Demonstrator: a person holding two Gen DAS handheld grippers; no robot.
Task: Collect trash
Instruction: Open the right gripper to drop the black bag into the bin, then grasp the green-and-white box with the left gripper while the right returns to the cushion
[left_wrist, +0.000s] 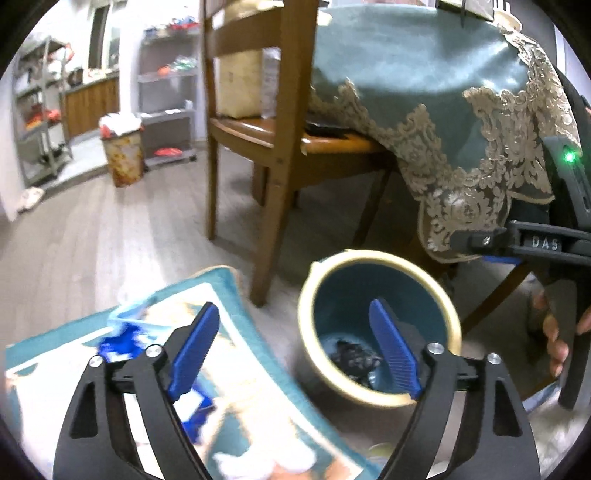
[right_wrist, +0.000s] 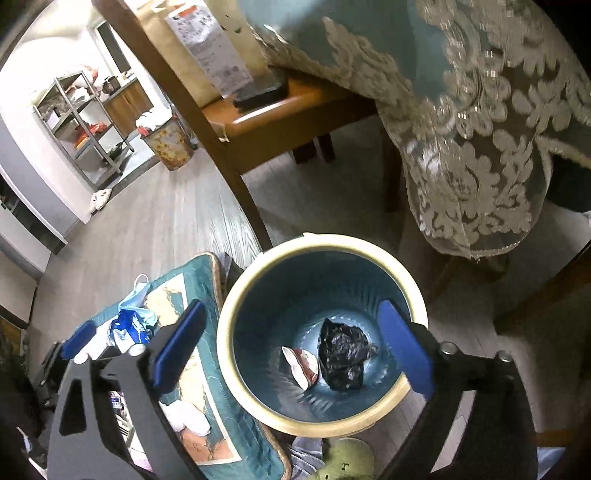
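A teal waste bin with a cream rim (right_wrist: 369, 243) stands on the floor; it also shows in the left wrist view (left_wrist: 448, 295). Inside lie a crumpled black bag (right_wrist: 343, 356) and a white-and-red wrapper (right_wrist: 301, 365). My right gripper (right_wrist: 291, 347) is open and empty, right above the bin's mouth. My left gripper (left_wrist: 295, 343) is open and empty, between the bin and a teal mat (left_wrist: 255, 373). A blue face mask (right_wrist: 135, 301) and a blue-white wrapper (right_wrist: 127, 332) lie on the mat (right_wrist: 207, 288). White crumpled paper (right_wrist: 188, 417) lies nearer on the mat.
A wooden chair (left_wrist: 280, 122) stands behind the bin, beside a table with a teal lace-edged cloth (left_wrist: 424, 85). A full patterned bin (left_wrist: 123, 155) and metal shelves (left_wrist: 166, 92) stand at the far wall. A green plush toy (right_wrist: 347, 459) lies near the bin.
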